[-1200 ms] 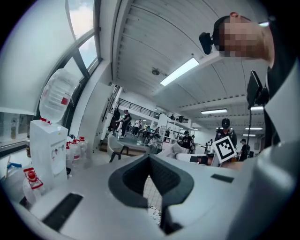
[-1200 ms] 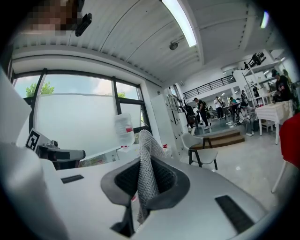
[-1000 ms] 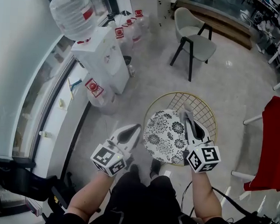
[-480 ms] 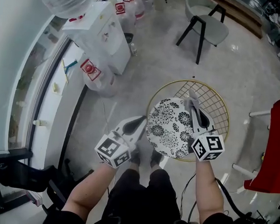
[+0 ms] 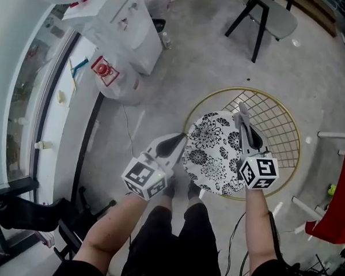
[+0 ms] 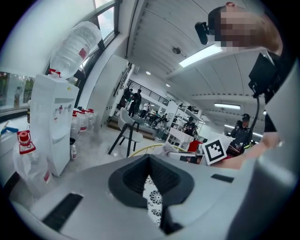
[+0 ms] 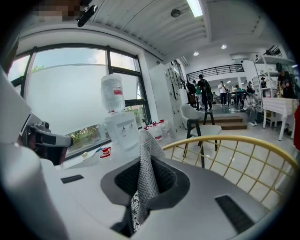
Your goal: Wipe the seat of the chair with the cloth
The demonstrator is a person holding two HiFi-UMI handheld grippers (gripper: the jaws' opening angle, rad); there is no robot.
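Floor [image 5: 182,66]: pale polished stone, filling the head view.

Water dispenser [image 5: 118,22]: white cabinet at 11 o'clock from the person's feet, standing against the window wall. A clear bottle with a red cap [image 5: 109,73] lies on the floor just beside its base.

Grey chair [image 5: 271,15]: dark legs, at 1 o'clock at the far edge of the view, well apart from the work.

Gold wire chair [image 5: 275,124]: round wire shell directly ahead of the person, at 12 to 1 o'clock. Its seat [image 5: 209,151] is a round pad in a black-and-white flower print, set in the near-left part of the shell.

Red fabric [image 5: 336,212]: at 3 o'clock at the frame edge; what it hangs on cannot be made out.

Left gripper [image 5: 180,139]: its tip is at the seat's 9 o'clock rim. Whether they touch cannot be told. Its own view shows the dark pads drawn together at the tips with nothing pinched — only a thin slit below them, with the flower print showing through from behind.

Right gripper [image 5: 243,118]: over the seat's 2 o'clock part, pointing toward the wire back. Its jaws are clamped on the cloth [image 7: 146,173] — a grey woven piece standing up out of the pads, with the print visible beneath. Contact between cloth and seat cannot be confirmed.
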